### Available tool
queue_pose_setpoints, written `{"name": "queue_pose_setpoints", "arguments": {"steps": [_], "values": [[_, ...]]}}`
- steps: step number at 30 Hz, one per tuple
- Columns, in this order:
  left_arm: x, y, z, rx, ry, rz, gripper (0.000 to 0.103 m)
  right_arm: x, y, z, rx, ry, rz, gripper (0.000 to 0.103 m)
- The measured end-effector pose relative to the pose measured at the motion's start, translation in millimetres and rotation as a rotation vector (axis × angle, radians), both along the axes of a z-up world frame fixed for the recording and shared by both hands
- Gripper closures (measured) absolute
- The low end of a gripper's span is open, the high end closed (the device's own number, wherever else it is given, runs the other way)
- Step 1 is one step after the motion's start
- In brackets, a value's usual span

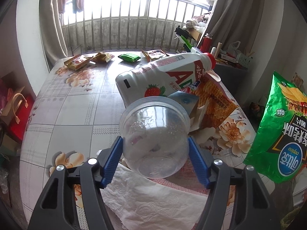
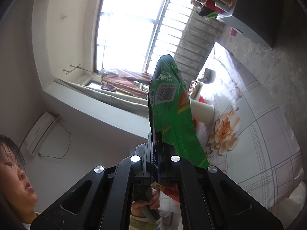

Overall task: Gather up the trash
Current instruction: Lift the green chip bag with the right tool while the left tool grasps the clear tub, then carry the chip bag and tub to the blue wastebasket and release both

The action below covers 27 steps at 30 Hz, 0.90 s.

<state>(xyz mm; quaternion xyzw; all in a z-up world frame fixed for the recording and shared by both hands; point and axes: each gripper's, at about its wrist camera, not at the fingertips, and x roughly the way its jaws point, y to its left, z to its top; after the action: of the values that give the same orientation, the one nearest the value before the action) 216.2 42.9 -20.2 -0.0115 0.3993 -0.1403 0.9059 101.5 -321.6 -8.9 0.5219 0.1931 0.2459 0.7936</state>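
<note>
left gripper: clamped on clear plastic cup, frame centre.
right gripper: pinching green chip bag.
advice: light squeeze; cup likely deforms.

The left tool clamps a clear plastic cup above the table.

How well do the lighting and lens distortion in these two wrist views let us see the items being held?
Left wrist view: window blown out, yet the clear plastic cup between the left gripper fingers stays readable, with slight glare; fisheye bends the table edges. Right wrist view: strong backlight from the window darkens the green chip bag pinched in the right gripper; its barcode is still legible.
</note>
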Motion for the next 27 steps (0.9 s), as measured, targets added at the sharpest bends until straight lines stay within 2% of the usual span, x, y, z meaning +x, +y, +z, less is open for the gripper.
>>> {"name": "queue_pose_setpoints", "arguments": {"steps": [10, 15, 21, 27], "values": [[-34.1, 8.0, 40.2, -0.060, -0.087, -0.005, 0.037, -7.8, -0.9, 6.2, 0.010, -0.038, 0.000, 0.101], [-53.4, -7.3, 61.5, -0.072, -0.130, -0.052, 0.037, -22.2, -11.8, 6.0, 0.026, -0.067, -0.027, 0.101], [-66.9, -57.4, 79.9, -0.093, -0.146, -0.169, 0.037, -59.9, -43.9, 1.2, 0.053, -0.094, -0.116, 0.101], [-75.7, -133.0, 82.7, -0.119, -0.115, -0.328, 0.037, -118.0, -88.0, -14.5, 0.071, -0.072, -0.260, 0.101]]}}
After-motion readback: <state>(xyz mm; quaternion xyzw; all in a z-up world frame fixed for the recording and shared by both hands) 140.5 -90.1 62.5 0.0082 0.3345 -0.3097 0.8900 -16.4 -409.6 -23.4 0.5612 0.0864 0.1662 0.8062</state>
